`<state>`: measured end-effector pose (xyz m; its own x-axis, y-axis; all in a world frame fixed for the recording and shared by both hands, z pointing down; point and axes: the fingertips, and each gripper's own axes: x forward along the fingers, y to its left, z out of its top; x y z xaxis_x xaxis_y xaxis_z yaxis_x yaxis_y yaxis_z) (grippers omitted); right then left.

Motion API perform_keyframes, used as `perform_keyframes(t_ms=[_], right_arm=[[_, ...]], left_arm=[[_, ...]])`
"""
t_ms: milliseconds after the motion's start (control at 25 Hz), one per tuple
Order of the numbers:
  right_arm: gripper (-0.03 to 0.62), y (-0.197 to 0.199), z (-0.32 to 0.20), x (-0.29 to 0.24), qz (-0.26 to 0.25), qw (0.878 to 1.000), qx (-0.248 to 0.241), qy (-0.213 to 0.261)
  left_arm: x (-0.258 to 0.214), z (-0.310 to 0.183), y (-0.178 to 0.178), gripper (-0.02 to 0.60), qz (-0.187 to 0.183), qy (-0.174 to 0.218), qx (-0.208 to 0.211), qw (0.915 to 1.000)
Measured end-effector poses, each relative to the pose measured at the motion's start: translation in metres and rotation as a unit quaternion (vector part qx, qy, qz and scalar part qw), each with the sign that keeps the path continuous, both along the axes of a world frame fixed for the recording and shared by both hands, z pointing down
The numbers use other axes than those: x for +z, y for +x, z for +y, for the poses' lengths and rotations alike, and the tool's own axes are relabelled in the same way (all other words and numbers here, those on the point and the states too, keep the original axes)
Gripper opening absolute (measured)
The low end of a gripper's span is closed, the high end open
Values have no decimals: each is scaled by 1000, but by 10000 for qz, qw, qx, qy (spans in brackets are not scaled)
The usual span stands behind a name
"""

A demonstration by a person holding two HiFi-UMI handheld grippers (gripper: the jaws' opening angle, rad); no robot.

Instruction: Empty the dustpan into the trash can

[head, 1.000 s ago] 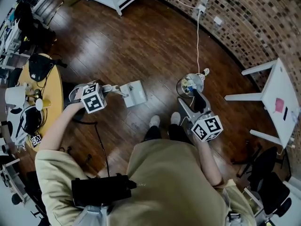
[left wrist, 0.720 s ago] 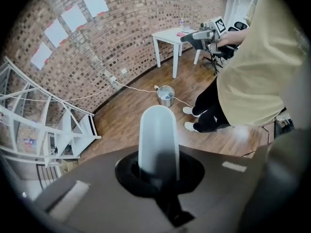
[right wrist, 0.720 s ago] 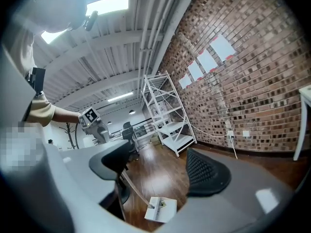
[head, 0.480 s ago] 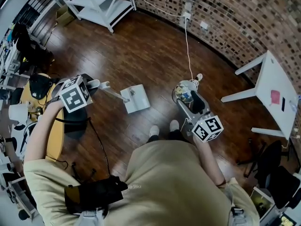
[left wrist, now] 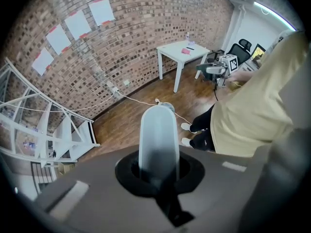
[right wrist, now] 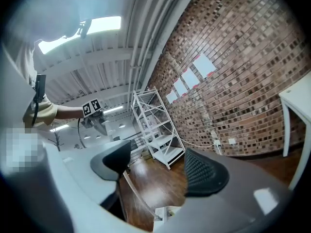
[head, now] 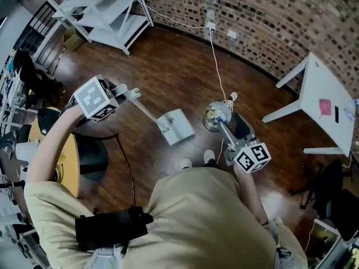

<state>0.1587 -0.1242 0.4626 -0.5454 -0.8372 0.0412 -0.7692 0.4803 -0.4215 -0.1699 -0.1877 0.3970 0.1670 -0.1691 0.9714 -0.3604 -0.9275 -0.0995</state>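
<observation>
A person in a tan shirt stands on a dark wooden floor (head: 168,66) with a gripper in each hand; the left gripper (head: 129,93), pointing steeply downward, has its jaws pressed together on the long pale handle (head: 148,112) of a white dustpan (head: 179,126); the left gripper view shows the rounded handle rising straight out from between the clamped jaws. In the head view the dustpan hangs at the far end of that slanting handle, just in front of the person's white shoes (head: 193,160) and close beside the small round metal trash can (head: 215,116), to its left and not over it; the can already holds some litter. The right gripper (head: 231,126) is held level next to the can; its jaws stand apart and are closing, with nothing between the pads. A brick wall (head: 269,15) curves round the room, with a white shelf unit (head: 106,10) at one side and a white table (head: 325,105) at the other.
</observation>
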Motion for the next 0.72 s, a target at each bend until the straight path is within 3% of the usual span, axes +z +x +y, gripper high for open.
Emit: perform_keyframes(t_ms=[320,720], right_arm=[[324,70,13,7,-175,9967,784,-94],[319,121,32,13,-270,9899,1384,-119]], left_arm=[[16,-16,85,1,119,-176,179,9996],[48,-42,173,1,151,-318,385,9986]])
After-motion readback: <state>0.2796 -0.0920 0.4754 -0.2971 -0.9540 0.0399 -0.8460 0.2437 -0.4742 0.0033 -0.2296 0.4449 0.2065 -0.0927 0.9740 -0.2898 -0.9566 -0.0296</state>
